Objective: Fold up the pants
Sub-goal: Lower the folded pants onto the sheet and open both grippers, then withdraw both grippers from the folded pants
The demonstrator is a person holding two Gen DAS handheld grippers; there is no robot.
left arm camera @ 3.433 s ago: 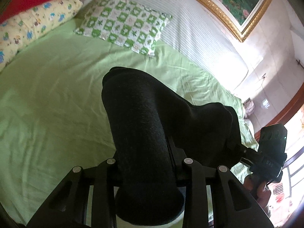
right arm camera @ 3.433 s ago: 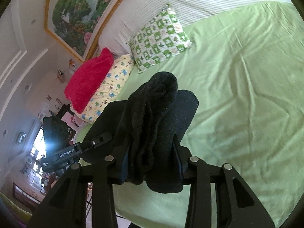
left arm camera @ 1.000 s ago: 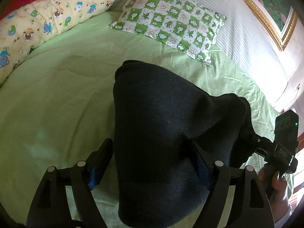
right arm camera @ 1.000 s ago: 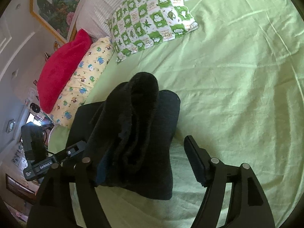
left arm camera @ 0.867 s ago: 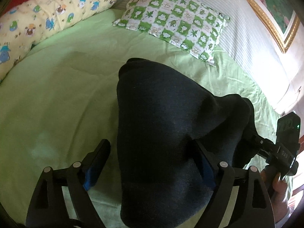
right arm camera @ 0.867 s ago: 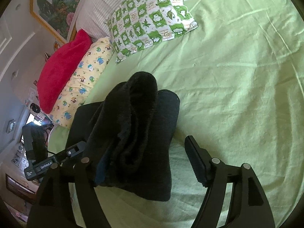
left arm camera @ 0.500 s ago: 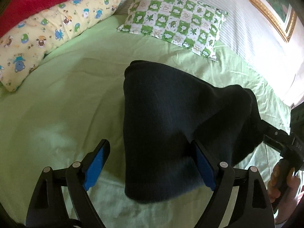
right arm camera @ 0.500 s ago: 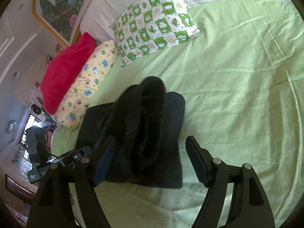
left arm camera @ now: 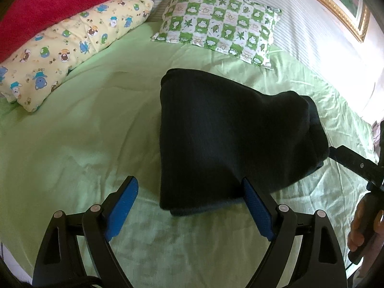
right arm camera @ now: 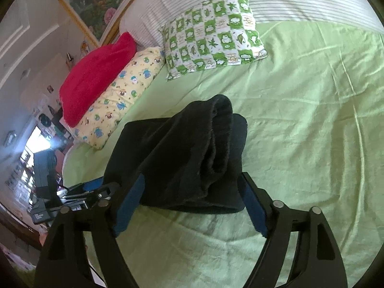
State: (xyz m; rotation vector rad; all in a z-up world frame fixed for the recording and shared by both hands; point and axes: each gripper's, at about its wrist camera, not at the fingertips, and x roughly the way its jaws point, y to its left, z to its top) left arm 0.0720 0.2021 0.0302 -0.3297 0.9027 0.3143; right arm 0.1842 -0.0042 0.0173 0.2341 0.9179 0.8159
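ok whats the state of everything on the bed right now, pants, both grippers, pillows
pants: folded into a thick dark bundle, lying on the green sheet, held by neither gripper
left gripper: open, pads clear of the pants
right gripper: open, jaws just opened further, pants edge between them
checked pillow: lying flat
cartoon pillow: lying flat

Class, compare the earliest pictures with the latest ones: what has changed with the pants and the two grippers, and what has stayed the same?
Both grippers let go: the left gripper and right gripper, earlier clamped on the pants, now stand open, the right's jaws having just been opening. The pants, earlier held up, now rest folded on the green sheet, and both grippers have drawn back. The pillows are unchanged.
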